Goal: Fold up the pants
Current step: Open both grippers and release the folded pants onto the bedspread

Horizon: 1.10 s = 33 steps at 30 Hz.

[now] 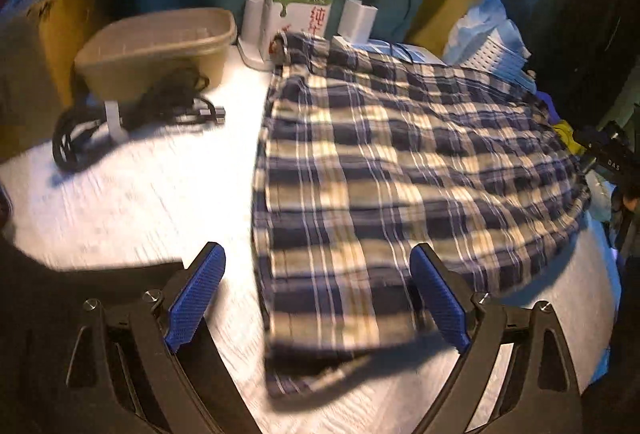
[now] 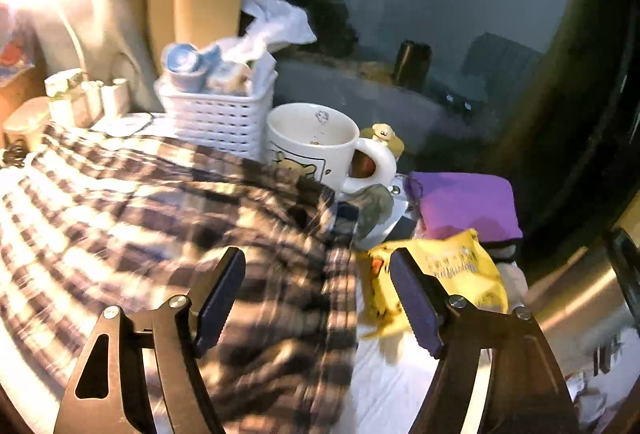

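Lying flat: one plaid pants (image 1: 400,170)

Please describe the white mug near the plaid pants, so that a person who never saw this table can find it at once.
Start from the plaid pants spread over the table and follow their far right edge. Just beyond it, beside the white lattice basket, stands the white mug. It alone has a large looped handle and a cartoon bear printed on its side.
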Each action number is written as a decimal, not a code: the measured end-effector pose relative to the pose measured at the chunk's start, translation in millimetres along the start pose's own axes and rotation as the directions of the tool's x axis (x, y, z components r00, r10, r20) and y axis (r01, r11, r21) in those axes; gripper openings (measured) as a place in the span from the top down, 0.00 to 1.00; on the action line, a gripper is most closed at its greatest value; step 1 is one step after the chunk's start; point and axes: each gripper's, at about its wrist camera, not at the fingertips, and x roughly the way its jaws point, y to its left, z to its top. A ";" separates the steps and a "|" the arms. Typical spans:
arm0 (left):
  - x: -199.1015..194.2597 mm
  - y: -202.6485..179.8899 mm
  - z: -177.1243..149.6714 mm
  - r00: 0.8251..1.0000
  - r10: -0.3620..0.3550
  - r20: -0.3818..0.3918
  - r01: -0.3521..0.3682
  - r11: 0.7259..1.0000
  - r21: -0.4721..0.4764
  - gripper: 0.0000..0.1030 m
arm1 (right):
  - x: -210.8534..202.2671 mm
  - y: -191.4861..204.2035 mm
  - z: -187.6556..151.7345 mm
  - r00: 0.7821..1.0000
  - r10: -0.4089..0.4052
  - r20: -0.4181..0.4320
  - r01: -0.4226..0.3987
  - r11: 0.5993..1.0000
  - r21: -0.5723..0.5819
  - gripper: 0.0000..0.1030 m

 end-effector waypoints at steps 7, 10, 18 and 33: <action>0.0 0.3 -11.8 1.000 0.010 0.003 -0.010 1.000 0.010 0.73 | -25.8 0.0 -30.4 0.998 0.050 -0.024 -0.048 0.996 0.076 0.25; -4.7 1.7 -14.7 1.000 -0.003 0.020 0.003 1.000 0.003 0.84 | -33.4 5.7 -46.9 0.997 0.067 -0.044 -0.063 0.994 0.092 0.25; -20.1 -6.0 -33.6 0.999 0.018 0.037 -0.020 0.999 0.040 0.91 | -55.6 80.1 -77.9 0.982 0.155 -0.108 -0.164 0.983 -0.079 0.25; -55.0 -11.3 -39.2 0.995 0.034 0.096 -0.035 0.999 0.009 0.48 | -37.3 218.7 -64.2 0.902 0.407 -0.143 -0.430 0.872 -0.232 0.28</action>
